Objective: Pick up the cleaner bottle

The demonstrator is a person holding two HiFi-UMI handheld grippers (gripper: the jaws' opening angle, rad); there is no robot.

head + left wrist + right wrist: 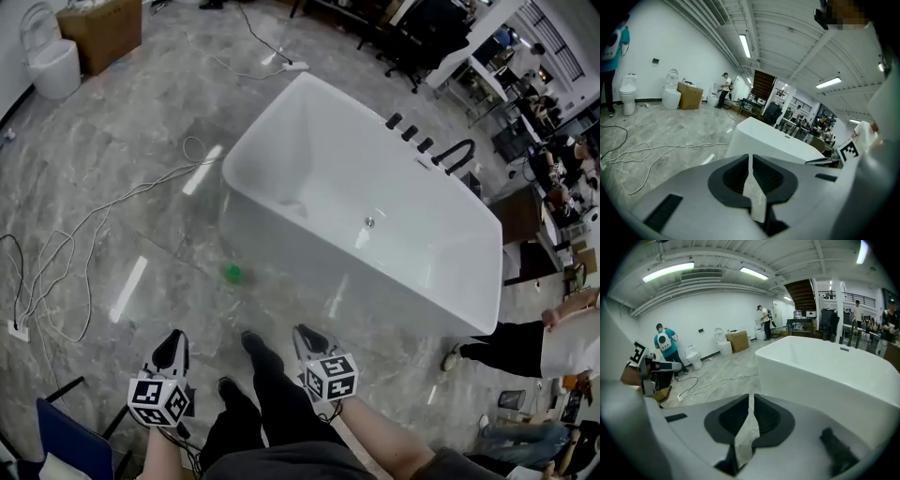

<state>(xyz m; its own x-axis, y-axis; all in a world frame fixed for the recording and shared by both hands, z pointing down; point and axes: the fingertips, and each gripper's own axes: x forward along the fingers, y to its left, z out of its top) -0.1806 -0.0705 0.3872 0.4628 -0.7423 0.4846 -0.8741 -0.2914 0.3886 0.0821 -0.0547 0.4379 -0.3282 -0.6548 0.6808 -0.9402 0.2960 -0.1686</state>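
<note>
**Operator:** Where is the cleaner bottle?

**Spotter:** What I take for the cleaner bottle (232, 273) is only a small green blob on the marbled floor (141, 150). It sits just beside the bathtub (319, 159), at the foot of its long wall on your side. That puts it toward the end of the wall away from the black faucet (457, 155). It is too small for me to tell whether it stands or lies.

**Operator:** And my grippers?

**Spotter:** Both are on your side of the bathtub, well apart from it and from the bottle, with your dark shoes (251, 342) between them. Your left gripper (173, 345) has its jaws pressed together with nothing between them. Your right gripper (309, 337) is the same: jaws closed, nothing held. Both point toward the bathtub. In the left gripper view the tub lies ahead of the closed tips, and in the right gripper view its white wall fills the right side.

**Operator:** What else is around the bathtub?

**Spotter:** White cables (103, 211) loop over the floor off the end nearest the bottle. Beyond them, well apart from the bathtub, are a toilet (52, 66) and a cardboard box (98, 33). A person in dark trousers (511, 349) is near the tub's opposite end.
</note>
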